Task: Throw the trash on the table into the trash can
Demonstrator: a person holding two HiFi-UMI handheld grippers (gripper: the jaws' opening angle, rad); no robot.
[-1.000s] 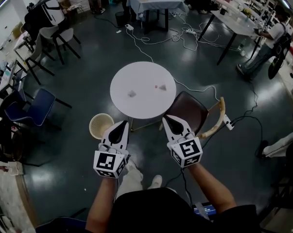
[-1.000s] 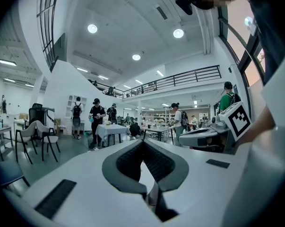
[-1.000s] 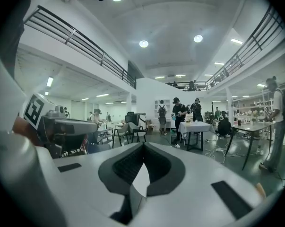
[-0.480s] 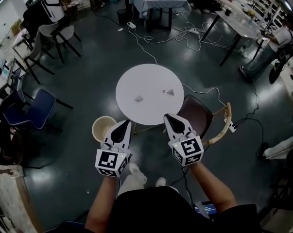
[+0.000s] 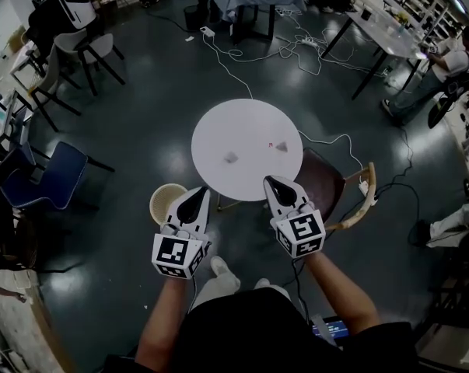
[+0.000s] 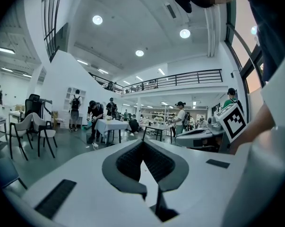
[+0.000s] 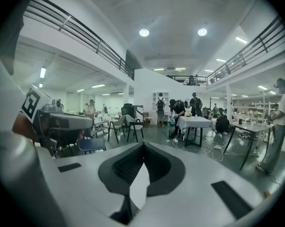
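Nothing is thrown away yet. 3 bits of trash lie on the round white table (image 5: 218, 130) in the middle of the head view: a grey scrap (image 5: 231, 157), a second grey scrap (image 5: 281, 145) and a tiny red bit (image 5: 270, 144). All 3 still need picking up.

The trash can (image 5: 152, 206) stands on the floor at the table's lower left and looks empty.

The left gripper (image 5: 197, 200) and right gripper (image 5: 274, 186), just below the table in the frame, are both pressed together and hold nothing.

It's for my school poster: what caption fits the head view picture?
Jaws shut, left gripper and right gripper hover before a round white table bearing trash scraps, trash can beside it.
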